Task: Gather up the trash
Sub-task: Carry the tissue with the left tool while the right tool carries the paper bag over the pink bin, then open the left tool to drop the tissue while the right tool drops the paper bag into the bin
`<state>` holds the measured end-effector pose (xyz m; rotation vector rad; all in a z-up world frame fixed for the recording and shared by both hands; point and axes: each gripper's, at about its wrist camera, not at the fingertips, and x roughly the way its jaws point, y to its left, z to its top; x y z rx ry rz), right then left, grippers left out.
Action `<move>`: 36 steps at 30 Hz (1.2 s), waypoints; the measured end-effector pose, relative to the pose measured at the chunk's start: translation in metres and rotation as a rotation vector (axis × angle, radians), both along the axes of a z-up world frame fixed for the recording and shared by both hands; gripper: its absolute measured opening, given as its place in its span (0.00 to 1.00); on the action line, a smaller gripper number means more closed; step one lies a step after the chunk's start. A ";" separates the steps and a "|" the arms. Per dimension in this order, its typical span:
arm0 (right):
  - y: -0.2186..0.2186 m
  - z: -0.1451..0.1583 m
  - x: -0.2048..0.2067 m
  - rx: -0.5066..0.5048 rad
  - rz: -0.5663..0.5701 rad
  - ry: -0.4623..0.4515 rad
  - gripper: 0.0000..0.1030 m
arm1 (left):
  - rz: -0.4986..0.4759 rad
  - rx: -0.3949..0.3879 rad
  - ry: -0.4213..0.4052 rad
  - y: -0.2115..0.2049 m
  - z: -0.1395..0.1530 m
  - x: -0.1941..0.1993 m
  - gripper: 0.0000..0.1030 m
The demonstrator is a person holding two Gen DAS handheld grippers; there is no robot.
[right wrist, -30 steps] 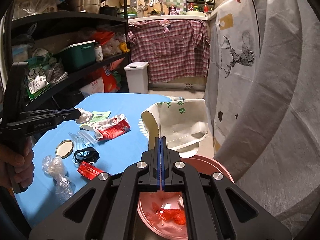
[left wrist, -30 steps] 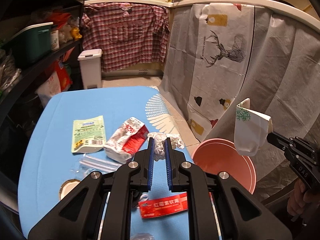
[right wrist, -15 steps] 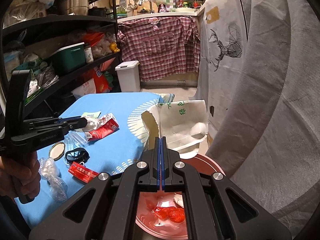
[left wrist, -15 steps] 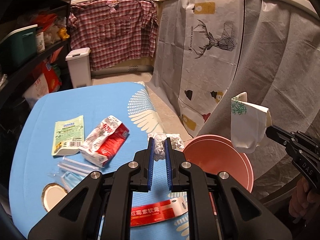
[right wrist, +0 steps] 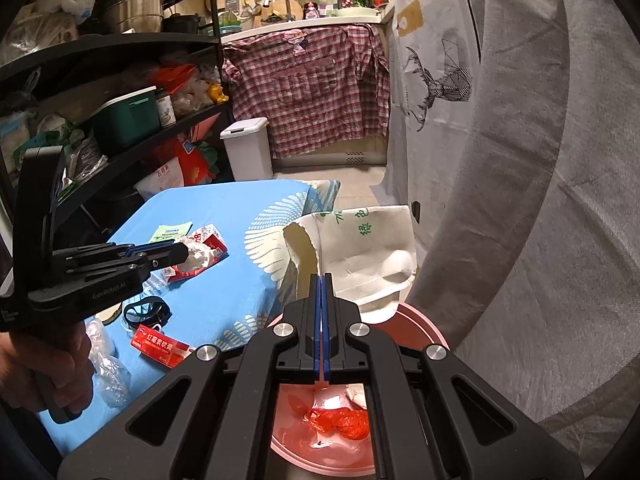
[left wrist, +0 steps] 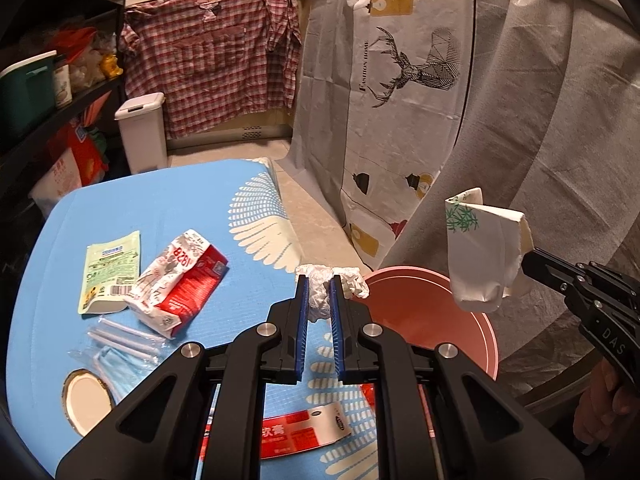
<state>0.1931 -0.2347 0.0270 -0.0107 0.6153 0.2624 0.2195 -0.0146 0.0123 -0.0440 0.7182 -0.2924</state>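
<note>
My left gripper (left wrist: 319, 280) is shut on a crumpled white tissue (left wrist: 320, 298) and holds it above the blue table's right edge, beside the pink bin (left wrist: 424, 312); it also shows in the right wrist view (right wrist: 182, 254). My right gripper (right wrist: 321, 278) is shut on a white paper bag (right wrist: 360, 256) with green print and holds it over the pink bin (right wrist: 424, 326), which has red plastic trash (right wrist: 340, 424) inside. The bag also shows in the left wrist view (left wrist: 480, 256).
On the blue table (left wrist: 160, 200) lie a red-white packet (left wrist: 180, 284), a green packet (left wrist: 110, 268), clear straws (left wrist: 124, 340), a round lid (left wrist: 86, 400) and a red box (left wrist: 300, 434). A white pedal bin (left wrist: 142, 132) stands behind. Grey curtains (left wrist: 520, 120) hang at right.
My left gripper has carried the tissue to the right, closer to the pink bin. My right gripper has kept the paper bag over the bin, shifting slightly.
</note>
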 end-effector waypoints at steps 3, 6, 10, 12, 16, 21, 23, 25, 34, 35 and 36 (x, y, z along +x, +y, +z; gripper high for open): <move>-0.002 -0.002 0.002 0.001 -0.011 0.009 0.01 | -0.006 0.001 0.004 -0.005 -0.002 0.002 0.10; -0.004 -0.004 0.004 -0.005 -0.021 0.018 0.01 | -0.014 0.003 0.010 -0.008 -0.006 0.004 0.10; -0.008 -0.007 0.004 -0.009 -0.035 0.035 0.01 | -0.030 -0.001 0.024 -0.016 -0.013 0.009 0.10; -0.010 -0.010 0.006 -0.007 -0.042 0.047 0.01 | -0.045 -0.012 0.033 -0.021 -0.016 0.011 0.10; -0.013 -0.014 0.010 -0.007 -0.051 0.070 0.01 | -0.091 -0.034 0.050 -0.034 -0.022 0.012 0.10; -0.014 -0.021 0.014 -0.008 -0.058 0.104 0.01 | -0.144 -0.033 0.075 -0.048 -0.030 0.013 0.10; -0.014 -0.022 0.015 -0.009 -0.058 0.112 0.01 | -0.159 -0.031 0.087 -0.052 -0.034 0.013 0.11; -0.014 -0.024 0.015 -0.010 -0.058 0.117 0.01 | -0.172 -0.042 0.105 -0.054 -0.037 0.015 0.11; -0.012 -0.029 0.020 -0.026 -0.062 0.146 0.05 | -0.202 -0.034 0.143 -0.065 -0.045 0.015 0.23; -0.012 -0.029 0.021 -0.028 -0.063 0.145 0.05 | -0.202 -0.036 0.142 -0.064 -0.045 0.015 0.24; -0.013 -0.029 0.021 -0.030 -0.066 0.144 0.05 | -0.200 -0.036 0.141 -0.064 -0.045 0.015 0.24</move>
